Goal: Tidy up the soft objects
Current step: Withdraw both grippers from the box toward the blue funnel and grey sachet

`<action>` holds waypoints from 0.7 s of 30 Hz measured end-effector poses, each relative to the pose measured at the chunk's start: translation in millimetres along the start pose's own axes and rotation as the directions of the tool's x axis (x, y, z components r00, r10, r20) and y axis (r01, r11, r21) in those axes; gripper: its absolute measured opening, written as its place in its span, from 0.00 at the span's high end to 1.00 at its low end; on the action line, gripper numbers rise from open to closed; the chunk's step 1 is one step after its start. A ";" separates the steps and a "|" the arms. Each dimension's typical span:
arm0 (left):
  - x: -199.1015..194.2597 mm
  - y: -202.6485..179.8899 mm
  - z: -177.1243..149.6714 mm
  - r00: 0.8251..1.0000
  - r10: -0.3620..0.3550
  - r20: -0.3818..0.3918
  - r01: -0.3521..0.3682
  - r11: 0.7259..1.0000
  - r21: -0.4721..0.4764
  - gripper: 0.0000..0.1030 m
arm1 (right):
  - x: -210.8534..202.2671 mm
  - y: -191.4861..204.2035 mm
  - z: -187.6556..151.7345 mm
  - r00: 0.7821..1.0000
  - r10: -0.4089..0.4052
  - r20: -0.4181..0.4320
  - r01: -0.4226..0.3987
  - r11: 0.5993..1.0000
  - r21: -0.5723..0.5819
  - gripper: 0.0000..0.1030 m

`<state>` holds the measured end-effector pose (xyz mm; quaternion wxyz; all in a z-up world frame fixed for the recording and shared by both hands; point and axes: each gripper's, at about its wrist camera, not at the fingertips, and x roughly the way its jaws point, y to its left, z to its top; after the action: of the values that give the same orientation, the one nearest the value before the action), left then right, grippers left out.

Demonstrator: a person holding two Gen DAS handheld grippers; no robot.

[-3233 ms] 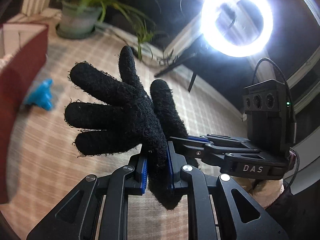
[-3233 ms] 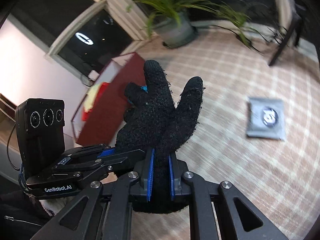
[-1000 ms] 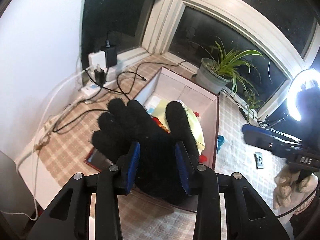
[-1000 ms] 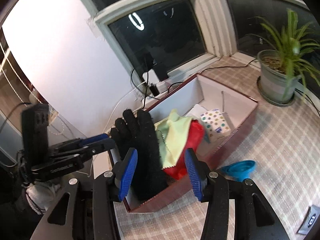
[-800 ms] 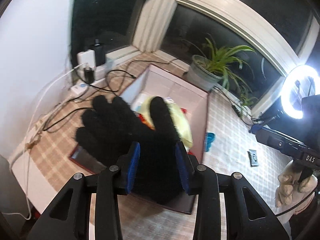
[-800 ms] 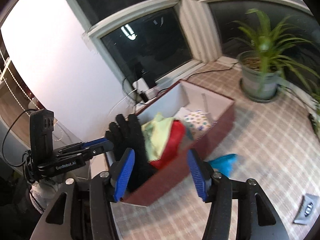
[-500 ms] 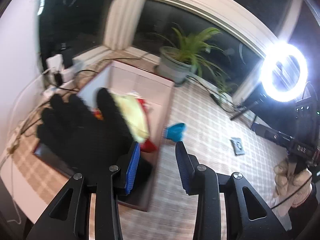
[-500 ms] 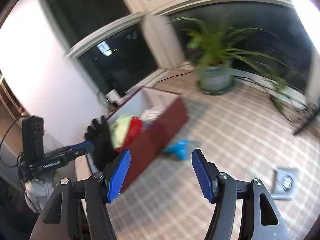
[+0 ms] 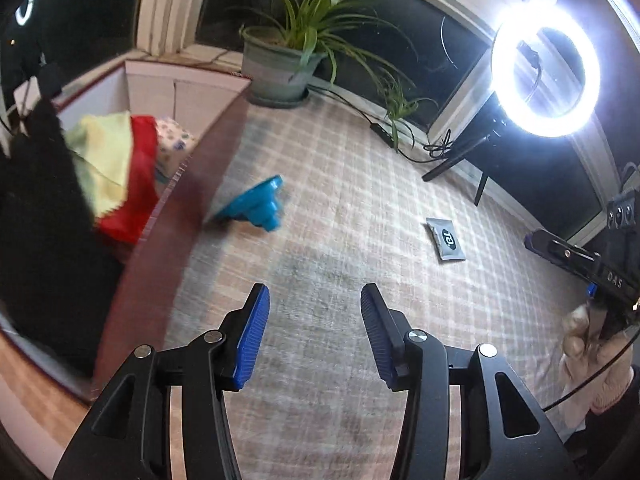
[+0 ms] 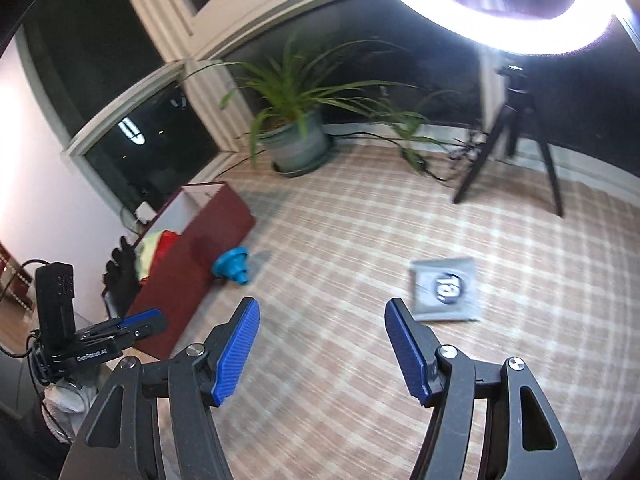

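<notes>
The black glove [image 9: 36, 216] rests in the near end of the dark red box [image 9: 192, 184], beside a yellow cloth [image 9: 104, 152] and a red cloth [image 9: 136, 184]. It also shows in the right wrist view [image 10: 120, 276] in the box [image 10: 200, 256]. A blue soft object [image 9: 256, 204] lies on the checked tablecloth next to the box, also in the right wrist view [image 10: 232, 266]. A grey packet [image 9: 446, 238] [image 10: 444, 290] lies further right. My left gripper [image 9: 316, 328] and right gripper [image 10: 320, 348] are open and empty above the cloth.
A potted plant [image 9: 280, 64] [image 10: 296, 144] stands at the back by the window. A ring light [image 9: 544, 68] on a tripod [image 10: 516, 136] stands at the right. Cables run along the window edge. A patterned tissue pack [image 9: 172, 140] sits in the box.
Both grippers opened and let go of the black glove, which now lies in the box. Both have swung away from the box, to the right over the tablecloth.
</notes>
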<state>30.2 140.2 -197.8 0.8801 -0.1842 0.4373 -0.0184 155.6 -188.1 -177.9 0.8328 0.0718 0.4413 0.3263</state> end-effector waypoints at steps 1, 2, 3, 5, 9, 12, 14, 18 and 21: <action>4.7 -1.1 0.0 1.000 -0.004 -0.004 0.004 1.000 -0.008 0.55 | -2.0 -5.1 -0.9 1.000 -0.009 0.000 0.009 1.000 0.009 0.39; 7.3 -2.2 -0.6 1.000 -0.004 -0.007 0.004 1.000 -0.011 0.55 | -3.2 -8.8 -1.6 1.000 -0.016 -0.002 0.016 1.000 0.017 0.39; 11.9 -2.3 0.5 1.000 -0.002 -0.009 0.002 1.000 -0.021 0.55 | -4.9 -13.9 -2.9 1.000 -0.025 -0.005 0.025 0.999 0.025 0.39; 16.7 -1.3 0.9 1.000 -0.007 -0.009 0.007 0.999 -0.042 0.55 | -6.4 -18.9 -5.5 0.999 -0.039 -0.011 0.039 0.999 0.032 0.39; 33.1 2.8 6.0 1.000 0.004 -0.008 -0.005 0.997 -0.079 0.55 | -11.0 -33.0 -12.4 0.997 -0.060 -0.039 0.061 0.997 0.042 0.39; 43.1 9.3 10.4 1.000 0.029 0.006 -0.028 0.993 -0.114 0.55 | -13.0 -43.0 -13.1 0.996 -0.067 -0.054 0.069 0.997 0.037 0.39; 50.5 15.6 14.3 0.999 0.040 0.009 -0.038 0.988 -0.149 0.55 | -13.0 -50.3 -11.3 0.996 -0.067 -0.057 0.068 0.997 0.031 0.39; 69.7 26.5 23.0 0.999 0.045 -0.013 -0.047 0.976 -0.213 0.55 | -4.4 -69.7 -3.6 0.997 -0.043 -0.062 0.046 0.998 0.042 0.39; 79.1 29.7 28.7 0.997 0.071 -0.014 -0.072 0.971 -0.229 0.50 | 11.3 -82.8 2.9 0.997 -0.019 -0.077 0.023 0.998 0.054 0.39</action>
<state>97.5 161.4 -252.5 0.8517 -0.2688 0.4453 0.0636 202.1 -245.1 -217.7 0.8164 0.0777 0.4824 0.3077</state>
